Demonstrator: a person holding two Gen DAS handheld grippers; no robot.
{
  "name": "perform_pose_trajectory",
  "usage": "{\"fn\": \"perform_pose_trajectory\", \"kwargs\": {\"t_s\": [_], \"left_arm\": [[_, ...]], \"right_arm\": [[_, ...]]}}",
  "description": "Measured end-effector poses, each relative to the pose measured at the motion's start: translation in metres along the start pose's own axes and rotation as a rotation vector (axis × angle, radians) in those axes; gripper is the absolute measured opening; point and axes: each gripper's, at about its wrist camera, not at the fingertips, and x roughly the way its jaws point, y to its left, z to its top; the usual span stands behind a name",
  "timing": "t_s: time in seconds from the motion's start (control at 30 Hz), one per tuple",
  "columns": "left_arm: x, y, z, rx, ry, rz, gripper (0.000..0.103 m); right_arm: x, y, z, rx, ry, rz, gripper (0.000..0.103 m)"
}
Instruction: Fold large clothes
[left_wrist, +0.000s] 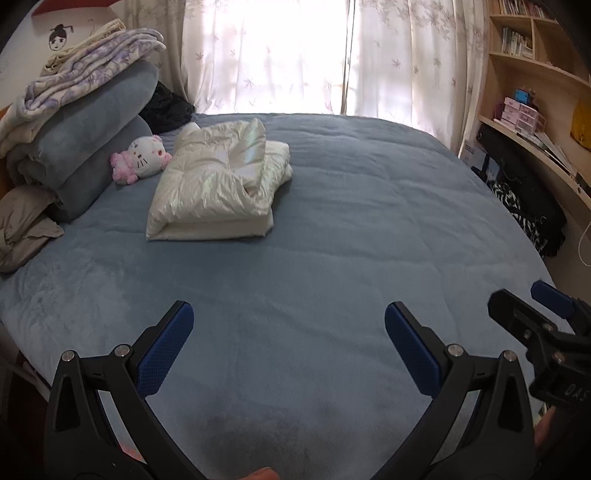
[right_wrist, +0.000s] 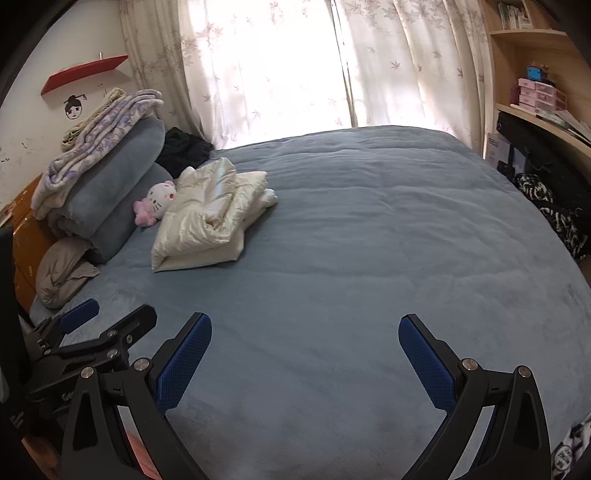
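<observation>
Jacket (left_wrist: 218, 177): cream, folded, lying on bed (left_wrist: 332, 229) at 11 o'clock, beside plush (left_wrist: 142, 158). Folding appears complete. Left gripper (left_wrist: 289, 332): spread, empty, above the bed's near edge. Right gripper (right_wrist: 305, 347): likewise. No unfolded garment visible.

Both low, facing bed (left_wrist: 332, 229) lengthwise

**Hardly any lettering to read**

In the left wrist view, the black body of the right gripper (left_wrist: 550, 325) carries pale raised letters at the frame's right edge; they look like "DAS", upside down and cut off. In the right wrist view, the left gripper (right_wrist: 107, 317) shows similar marks, too blurred to read. The spines on the bookshelf (left_wrist: 517, 40) are illegible.
</observation>
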Motion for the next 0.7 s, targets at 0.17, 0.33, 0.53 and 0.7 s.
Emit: {"fn": "perform_pose_trajectory", "kwargs": {"t_s": [0.17,0.33,0.53,0.7], "left_arm": [[0.0,-0.006,-0.009,0.01,0.031,0.005,0.103],[-0.004,-0.012,-0.013,0.025,0.027,0.015,0.103],[-0.003,-0.008,-0.012,0.021,0.038,0.01,0.103],[-0.001,-0.008,-0.011,0.018,0.051,0.011,0.103]], "right_arm": [[-0.003,-0.011,-0.015,-0.001,0.04,-0.013,0.102],[-0.006,-0.023,-0.024,-0.005,0.054,-0.018,0.102],[0.002,-0.032,-0.023,0.006,0.06,-0.021,0.102],[0.008,-0.033,-0.02,0.008,0.065,-0.02,0.102]]}}
